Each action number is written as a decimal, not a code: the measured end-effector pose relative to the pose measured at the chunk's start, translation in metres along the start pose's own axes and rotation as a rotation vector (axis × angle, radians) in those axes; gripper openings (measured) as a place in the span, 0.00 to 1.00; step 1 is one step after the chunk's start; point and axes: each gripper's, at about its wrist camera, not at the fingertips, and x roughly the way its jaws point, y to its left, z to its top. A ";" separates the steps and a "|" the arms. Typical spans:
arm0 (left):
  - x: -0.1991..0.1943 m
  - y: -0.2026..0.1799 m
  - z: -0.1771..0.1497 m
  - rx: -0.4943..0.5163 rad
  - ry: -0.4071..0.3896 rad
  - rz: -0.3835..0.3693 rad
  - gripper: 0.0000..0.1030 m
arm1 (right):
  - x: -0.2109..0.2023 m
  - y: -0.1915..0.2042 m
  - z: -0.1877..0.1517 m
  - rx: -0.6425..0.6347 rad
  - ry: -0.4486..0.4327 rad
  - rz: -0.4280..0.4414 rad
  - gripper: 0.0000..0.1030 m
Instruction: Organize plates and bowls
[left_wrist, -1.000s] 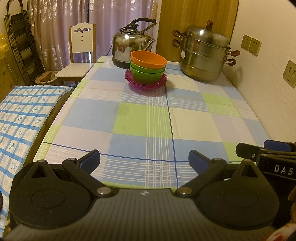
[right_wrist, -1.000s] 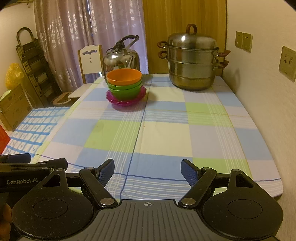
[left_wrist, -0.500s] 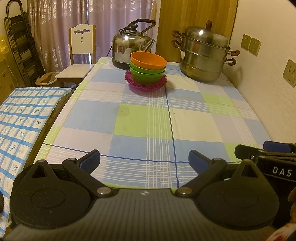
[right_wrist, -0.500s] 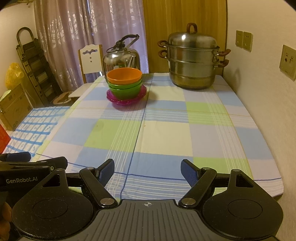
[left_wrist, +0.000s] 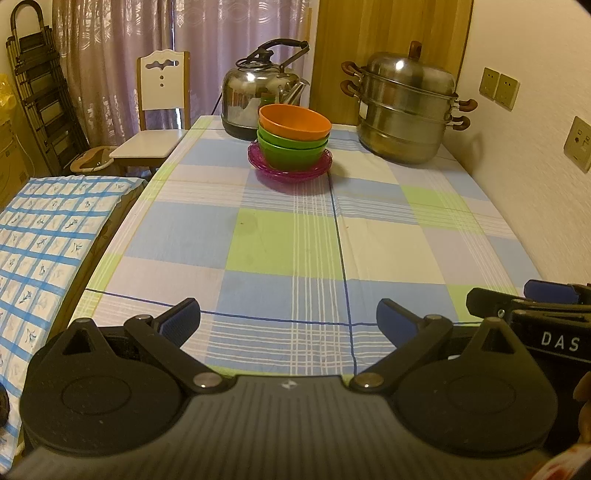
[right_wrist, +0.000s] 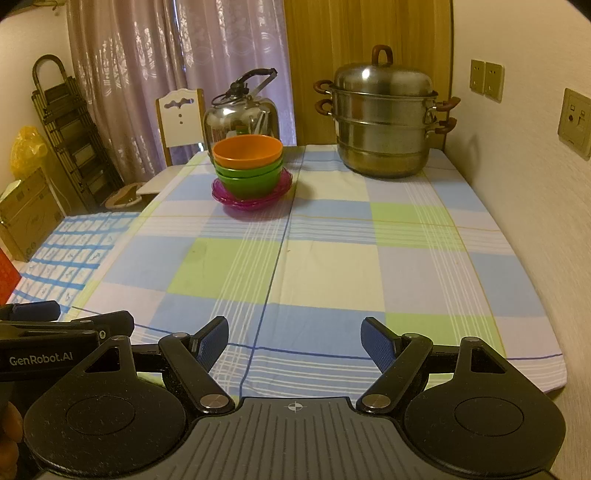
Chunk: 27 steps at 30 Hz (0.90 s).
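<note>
An orange bowl (left_wrist: 294, 119) sits nested in green bowls (left_wrist: 291, 150), which stand on a stack of magenta plates (left_wrist: 290, 171) at the far middle of the checked table (left_wrist: 288, 240). The same stack shows in the right wrist view: orange bowl (right_wrist: 247, 149), green bowls (right_wrist: 248, 180), magenta plates (right_wrist: 251, 199). My left gripper (left_wrist: 288, 321) is open and empty over the near table edge, far from the stack. My right gripper (right_wrist: 294, 341) is open and empty, also over the near edge. Each gripper shows at the other's side.
A steel kettle (left_wrist: 264, 94) stands behind the stack and a steel steamer pot (left_wrist: 404, 110) at the far right. A wall (left_wrist: 535, 129) runs along the table's right side. A white chair (left_wrist: 159, 110) and a blue-checked surface (left_wrist: 44, 236) lie to the left.
Both grippers have drifted very slightly; the view of the table is almost the same. The bowls and plates have not moved.
</note>
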 end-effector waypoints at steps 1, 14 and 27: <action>0.000 0.000 0.000 0.000 0.000 0.000 0.98 | 0.000 0.000 0.000 0.000 0.000 0.000 0.76; 0.000 -0.001 0.000 0.000 -0.001 0.001 0.98 | 0.001 -0.001 0.001 -0.001 0.002 0.002 0.76; 0.000 -0.001 0.000 -0.001 0.000 0.001 0.98 | 0.002 0.001 -0.001 -0.005 0.002 0.001 0.76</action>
